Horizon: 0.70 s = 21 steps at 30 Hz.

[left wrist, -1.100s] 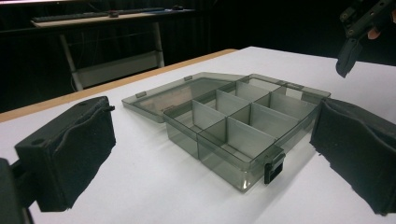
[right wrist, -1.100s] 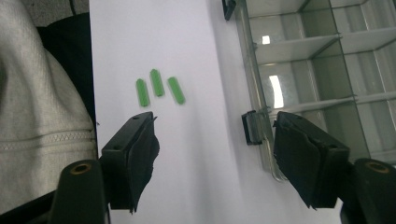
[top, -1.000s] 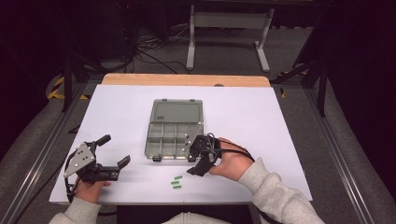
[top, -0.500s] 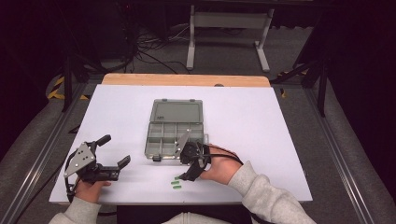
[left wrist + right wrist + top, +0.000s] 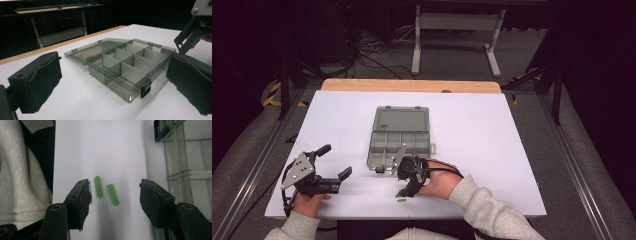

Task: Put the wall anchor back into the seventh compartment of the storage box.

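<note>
A grey see-through compartment box (image 5: 401,135) lies open mid-table, its lid folded flat toward the far side and its compartments empty. A few small green plugs (image 5: 401,200) lie near the front edge. My right gripper (image 5: 405,191) hangs open over them. In the right gripper view two plugs (image 5: 98,186) (image 5: 113,194) lie on the white surface between the jaws, and a third is half hidden behind the left pad (image 5: 83,197). My left gripper (image 5: 335,161) stands open at the front left, holding nothing. Its pads (image 5: 37,80) frame the box (image 5: 125,65).
The white table top (image 5: 492,140) has a wooden strip (image 5: 412,85) along its far edge. A white stand (image 5: 457,30) and cables sit on the floor beyond. The box's latch (image 5: 160,130) is beside the right jaw. A grey sleeve (image 5: 22,170) borders the table's front edge.
My right gripper has moved left and toward the front edge, from beside the box's front to over the green plugs. The left gripper has stayed put.
</note>
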Motion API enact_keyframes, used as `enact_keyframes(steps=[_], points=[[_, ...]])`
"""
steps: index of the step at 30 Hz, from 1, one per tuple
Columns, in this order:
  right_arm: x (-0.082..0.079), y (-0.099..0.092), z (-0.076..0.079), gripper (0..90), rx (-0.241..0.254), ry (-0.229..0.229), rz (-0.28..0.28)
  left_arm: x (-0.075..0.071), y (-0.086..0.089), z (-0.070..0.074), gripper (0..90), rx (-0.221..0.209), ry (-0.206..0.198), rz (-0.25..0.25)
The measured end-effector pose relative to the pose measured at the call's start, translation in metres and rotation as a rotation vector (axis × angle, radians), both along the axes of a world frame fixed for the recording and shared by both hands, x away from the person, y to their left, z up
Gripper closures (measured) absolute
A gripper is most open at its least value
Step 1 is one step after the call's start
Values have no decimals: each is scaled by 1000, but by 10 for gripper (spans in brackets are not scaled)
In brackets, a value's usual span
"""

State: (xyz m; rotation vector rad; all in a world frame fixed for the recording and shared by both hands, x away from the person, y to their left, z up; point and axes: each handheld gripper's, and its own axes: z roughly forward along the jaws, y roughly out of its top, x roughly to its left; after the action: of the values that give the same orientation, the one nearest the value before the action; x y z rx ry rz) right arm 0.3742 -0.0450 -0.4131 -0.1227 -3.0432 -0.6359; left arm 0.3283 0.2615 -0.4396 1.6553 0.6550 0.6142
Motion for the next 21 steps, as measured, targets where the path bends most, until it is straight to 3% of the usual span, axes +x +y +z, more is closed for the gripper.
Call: enact_keyframes(steps=[7,12,21], points=[[1,4,-6,457,-7,-13,19,0,1,0,4,4,1,-1],[2,6,-11,569,-38,-29,48,0,0,0,4,0,-2,3],[2,7,-16,725,-55,-15,69,0,0,0,4,5,2,3]])
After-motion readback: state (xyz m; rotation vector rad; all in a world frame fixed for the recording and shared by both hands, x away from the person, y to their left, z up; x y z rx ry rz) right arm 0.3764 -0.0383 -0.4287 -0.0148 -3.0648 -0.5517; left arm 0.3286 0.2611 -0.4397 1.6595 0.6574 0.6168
